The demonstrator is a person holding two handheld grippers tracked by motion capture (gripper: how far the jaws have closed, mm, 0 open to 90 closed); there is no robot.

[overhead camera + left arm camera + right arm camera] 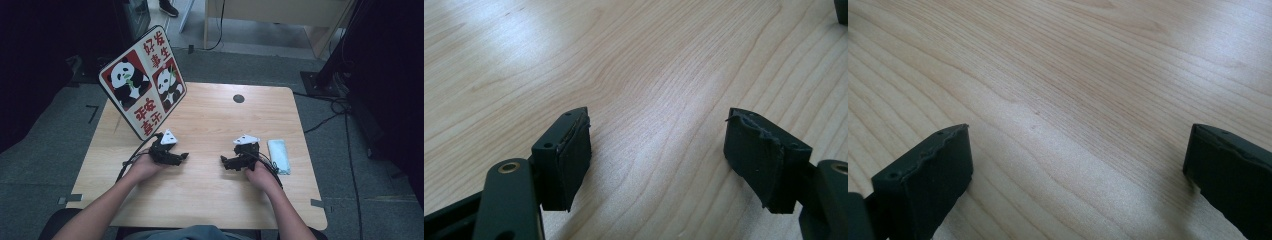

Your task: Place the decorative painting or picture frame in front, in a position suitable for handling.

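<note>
Two hands hold black grippers low over a light wooden table point(210, 120). My left gripper point(183, 157) sits left of centre and points right, its jaws spread wide with bare wood between them; its pads point(571, 160) show wear. My right gripper point(225, 161) rests right of centre and points left, also open, with nothing between its fingers point(928, 180). The two tips face each other across a short gap. A pale blue flat packet point(278, 155) lies on the table just right of the right hand.
A square panda sign point(142, 82) with red characters leans at the table's back left. A dark round hole point(238, 98) sits near the far edge. Cables trail from both grippers toward the person. Grey floor surrounds the table.
</note>
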